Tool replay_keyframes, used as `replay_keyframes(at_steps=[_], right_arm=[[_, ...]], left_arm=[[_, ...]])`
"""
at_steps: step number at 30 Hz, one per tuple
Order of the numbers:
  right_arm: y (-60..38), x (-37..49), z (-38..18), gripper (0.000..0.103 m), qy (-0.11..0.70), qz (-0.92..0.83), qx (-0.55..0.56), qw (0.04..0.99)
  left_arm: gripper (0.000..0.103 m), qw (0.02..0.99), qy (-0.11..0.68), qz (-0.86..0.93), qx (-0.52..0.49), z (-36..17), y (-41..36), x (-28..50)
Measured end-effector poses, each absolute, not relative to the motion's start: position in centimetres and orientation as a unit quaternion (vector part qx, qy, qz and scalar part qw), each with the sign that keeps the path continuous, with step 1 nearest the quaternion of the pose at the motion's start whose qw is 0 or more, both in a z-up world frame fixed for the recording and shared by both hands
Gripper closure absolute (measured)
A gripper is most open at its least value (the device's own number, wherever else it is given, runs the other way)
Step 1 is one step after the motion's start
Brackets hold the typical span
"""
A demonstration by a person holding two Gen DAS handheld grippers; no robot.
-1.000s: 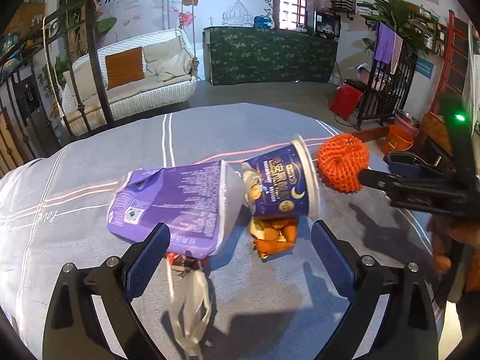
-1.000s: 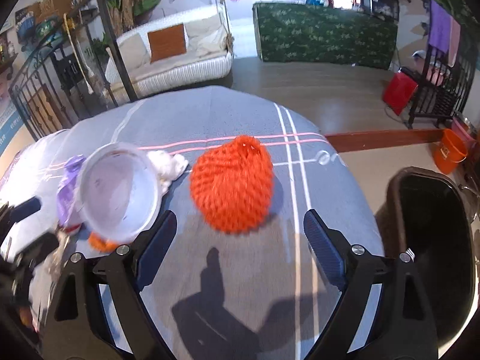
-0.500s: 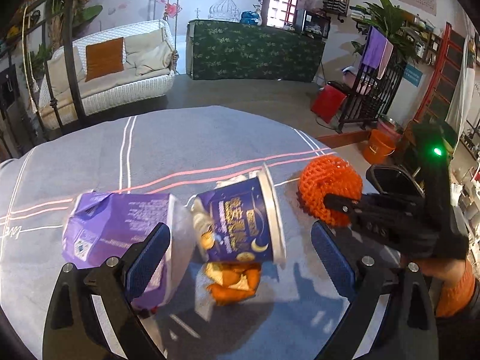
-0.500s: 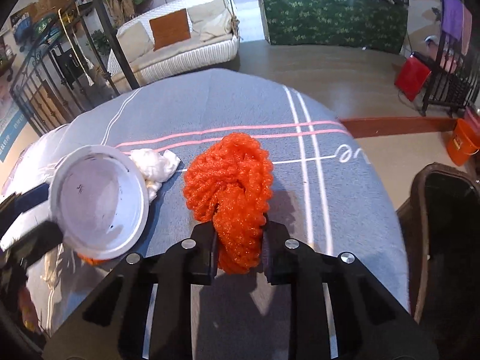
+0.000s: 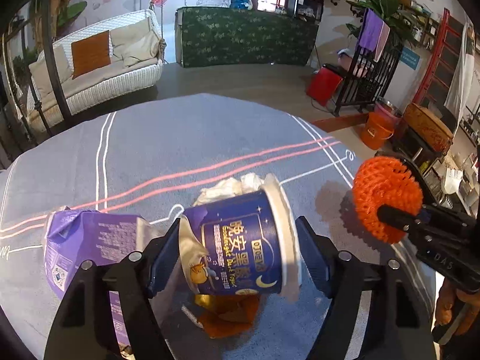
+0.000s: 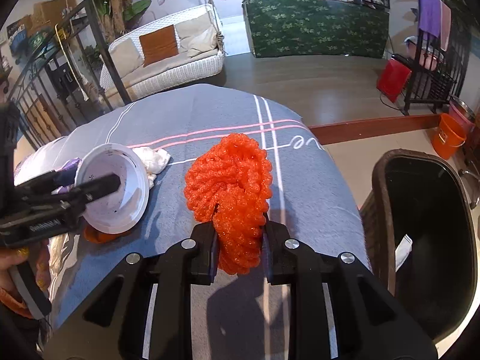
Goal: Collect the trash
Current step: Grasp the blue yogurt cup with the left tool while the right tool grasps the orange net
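My left gripper (image 5: 237,255) is shut on a dark blue yogurt cup (image 5: 240,246) lying on its side, held just above the grey tablecloth (image 5: 180,138). The cup's white inside shows in the right wrist view (image 6: 115,189). My right gripper (image 6: 238,246) is shut on an orange foam fruit net (image 6: 231,189), lifted off the cloth; the net also shows in the left wrist view (image 5: 385,198). A purple carton (image 5: 90,243), a crumpled white tissue (image 5: 231,186) and orange peel (image 5: 228,315) lie on the table.
A dark trash bin (image 6: 426,240) stands on the floor right of the table edge. An orange bucket (image 6: 451,135) and a red container (image 6: 393,78) stand further back on the floor. A clear plastic wrapper (image 6: 60,252) lies at the left.
My left gripper has closed on the yogurt cup and lifted it. My right gripper, closed on the orange net half a second ago, has raised it off the cloth.
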State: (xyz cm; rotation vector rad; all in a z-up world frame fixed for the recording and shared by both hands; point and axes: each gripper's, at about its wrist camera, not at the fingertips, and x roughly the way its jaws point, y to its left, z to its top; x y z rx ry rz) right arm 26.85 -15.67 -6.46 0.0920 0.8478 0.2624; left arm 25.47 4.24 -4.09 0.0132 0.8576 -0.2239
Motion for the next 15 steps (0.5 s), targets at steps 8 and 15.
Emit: replay_keyframes(at_steps=[8, 15], right_arm=[[-17.1, 25.0, -6.0, 0.080, 0.396, 0.121, 0.063, 0.908], [-18.6, 22.3, -5.2, 0.080, 0.375, 0.109, 0.070, 0.918]], left_arm=[[0.044, 0.913, 0.394, -0.101, -0.009, -3.7, 3.9, 23.4], [0.044, 0.921, 0.368, -0.123, -0.030, -1.9, 2.6, 21.3]])
